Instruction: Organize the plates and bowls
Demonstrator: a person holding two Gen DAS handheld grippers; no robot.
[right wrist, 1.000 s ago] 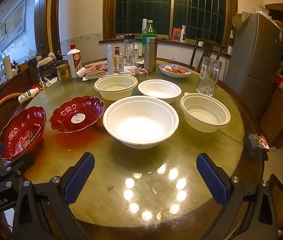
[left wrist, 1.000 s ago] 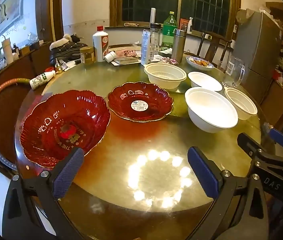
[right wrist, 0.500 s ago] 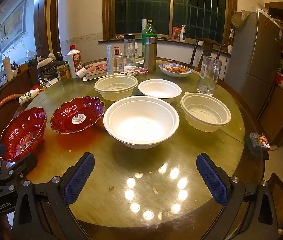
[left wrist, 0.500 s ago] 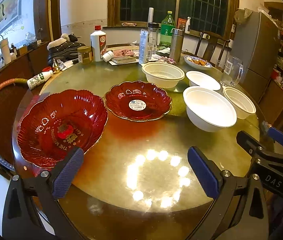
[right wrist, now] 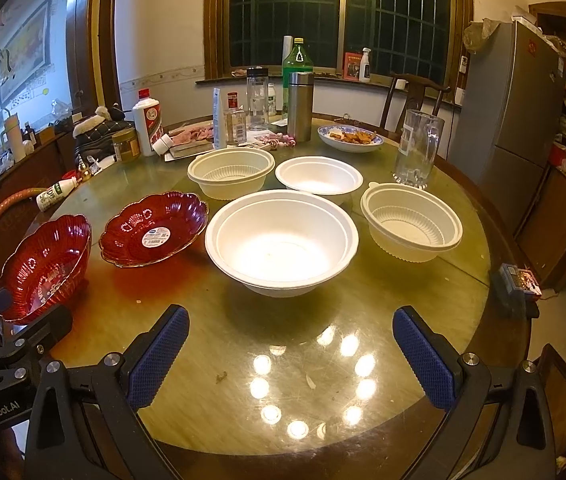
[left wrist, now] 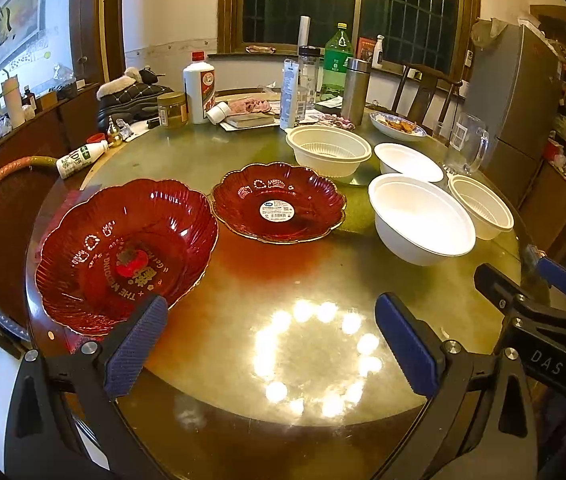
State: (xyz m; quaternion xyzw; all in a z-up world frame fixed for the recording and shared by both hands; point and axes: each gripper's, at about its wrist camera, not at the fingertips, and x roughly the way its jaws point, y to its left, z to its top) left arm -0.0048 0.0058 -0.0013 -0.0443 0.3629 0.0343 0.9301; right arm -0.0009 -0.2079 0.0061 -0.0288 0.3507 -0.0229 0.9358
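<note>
Two red plates [left wrist: 123, 256] and four white bowls [right wrist: 282, 240] are sitting on the surface [right wrist: 243, 360]; left tongs [left wrist: 275, 344] and right tongs [right wrist: 289, 356] are hovering released, grasping nothing.

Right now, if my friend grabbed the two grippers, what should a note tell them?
Left gripper: jaws open, empty, by the deep red dish.
Right gripper: jaws open, empty, facing the big white bowl.
On the table, all apart: deep red dish, flatter red plate with a sticker, the big white bowl, a smaller white bowl, two ribbed cream bowls.
Done: nothing stacked yet.
Left: probably nest the red dishes together and the white bowls together.
</note>
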